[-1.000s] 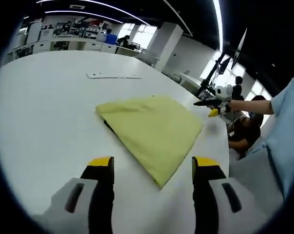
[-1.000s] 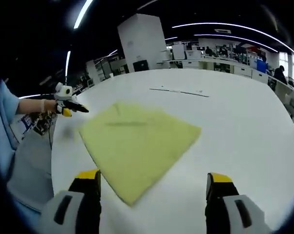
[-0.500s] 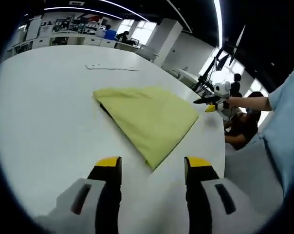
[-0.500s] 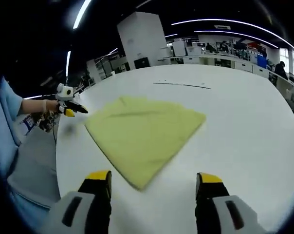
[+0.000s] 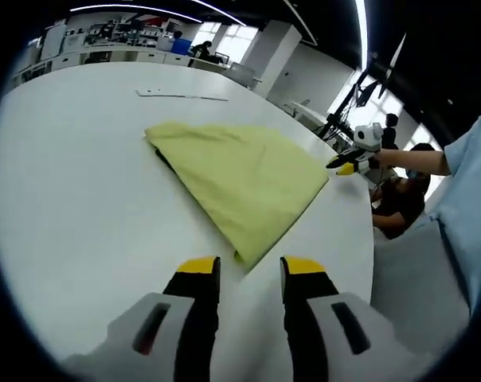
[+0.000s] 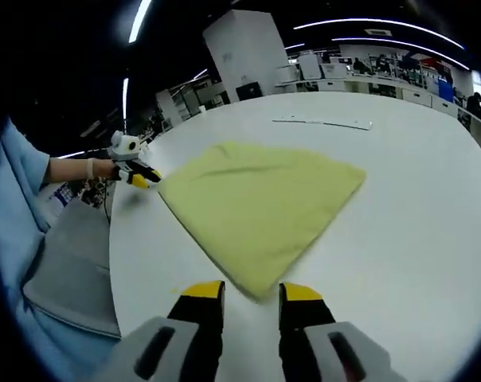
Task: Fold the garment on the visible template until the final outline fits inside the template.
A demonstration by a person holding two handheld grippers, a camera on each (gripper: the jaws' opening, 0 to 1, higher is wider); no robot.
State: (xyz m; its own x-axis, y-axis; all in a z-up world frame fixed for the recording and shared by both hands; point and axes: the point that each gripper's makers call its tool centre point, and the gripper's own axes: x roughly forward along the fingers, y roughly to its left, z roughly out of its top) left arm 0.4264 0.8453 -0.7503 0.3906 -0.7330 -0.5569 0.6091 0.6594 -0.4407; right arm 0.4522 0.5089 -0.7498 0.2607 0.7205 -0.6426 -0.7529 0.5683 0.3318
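Left gripper view: both grippers (image 5: 244, 270) (image 6: 252, 290) hover nearly closed near the garment's (image 5: 240, 175) corners.

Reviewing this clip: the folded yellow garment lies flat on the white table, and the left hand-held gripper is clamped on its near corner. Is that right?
Not quite. In the left gripper view the left hand-held gripper sits just short of the yellow garment, jaws nearly closed on nothing. The garment does lie folded flat on the white table.
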